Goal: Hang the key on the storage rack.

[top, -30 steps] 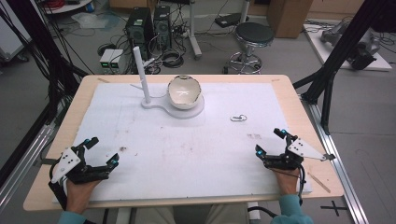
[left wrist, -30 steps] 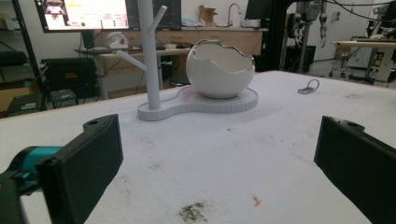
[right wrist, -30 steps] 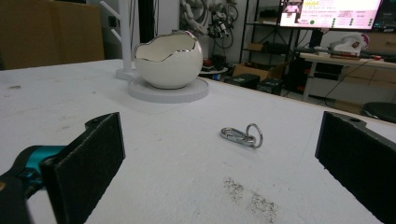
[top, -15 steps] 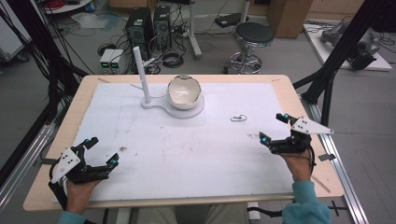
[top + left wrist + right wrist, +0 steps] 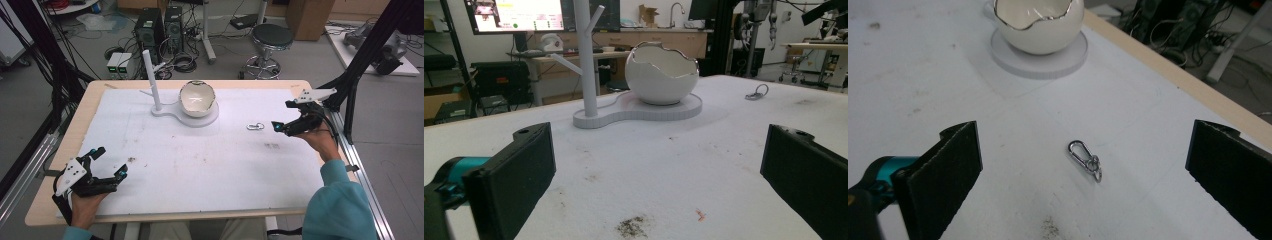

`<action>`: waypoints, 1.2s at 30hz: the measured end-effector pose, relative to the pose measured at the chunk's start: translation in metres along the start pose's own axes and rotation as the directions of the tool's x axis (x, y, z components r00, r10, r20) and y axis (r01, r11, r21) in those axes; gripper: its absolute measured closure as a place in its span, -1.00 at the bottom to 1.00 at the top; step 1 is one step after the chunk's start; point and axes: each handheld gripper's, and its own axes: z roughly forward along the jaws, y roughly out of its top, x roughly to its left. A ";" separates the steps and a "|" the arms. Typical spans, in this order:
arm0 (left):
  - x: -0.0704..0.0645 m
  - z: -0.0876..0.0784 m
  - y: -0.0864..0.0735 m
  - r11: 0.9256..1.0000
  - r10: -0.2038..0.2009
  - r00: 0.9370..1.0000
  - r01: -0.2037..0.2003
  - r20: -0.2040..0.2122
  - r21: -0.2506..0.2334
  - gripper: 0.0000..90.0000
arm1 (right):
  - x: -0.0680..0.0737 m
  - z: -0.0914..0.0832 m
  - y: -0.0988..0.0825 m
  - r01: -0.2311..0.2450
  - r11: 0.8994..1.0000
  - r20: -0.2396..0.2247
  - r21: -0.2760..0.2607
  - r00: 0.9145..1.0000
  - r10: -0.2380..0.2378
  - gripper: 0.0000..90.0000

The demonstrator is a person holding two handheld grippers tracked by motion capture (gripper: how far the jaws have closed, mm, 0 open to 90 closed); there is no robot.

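A small silver carabiner clip with a ring (image 5: 255,126) (image 5: 1084,157) (image 5: 757,92) lies flat on the white mat. My right gripper (image 5: 284,116) (image 5: 1083,185) hovers just right of it, open, and the clip sits between its wide jaws in the right gripper view. A white eggshell-shaped bowl (image 5: 197,98) (image 5: 663,74) (image 5: 1038,21) stands on a white base with a branched post (image 5: 150,77) (image 5: 585,55). My left gripper (image 5: 107,162) (image 5: 659,180) rests open near the mat's front left corner, nothing between its jaws.
The white mat (image 5: 200,160) covers a wooden table (image 5: 60,150). Dark smudges (image 5: 631,227) mark the mat near the left gripper. Black frame posts (image 5: 357,75) stand at the table's right, and a stool (image 5: 270,40) and computer boxes sit on the floor beyond.
My right gripper has moved from the front right of the mat forward and up toward the clip. The left gripper has stayed put.
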 end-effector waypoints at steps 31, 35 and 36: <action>-0.001 0.000 0.000 1.000 0.000 1.000 0.000 -0.001 0.002 -0.96 | -0.036 0.090 0.006 0.066 0.912 -0.132 0.404 0.991 -0.014 -0.97; -0.001 0.000 0.000 1.000 0.000 1.000 0.000 -0.001 0.003 -0.96 | -0.038 0.096 0.003 0.070 0.905 -0.143 0.421 0.990 -0.010 -0.89; -0.001 0.000 0.000 1.000 0.000 1.000 0.000 -0.001 0.003 -0.96 | -0.038 0.097 0.003 0.074 0.903 -0.145 0.423 0.989 -0.012 -0.89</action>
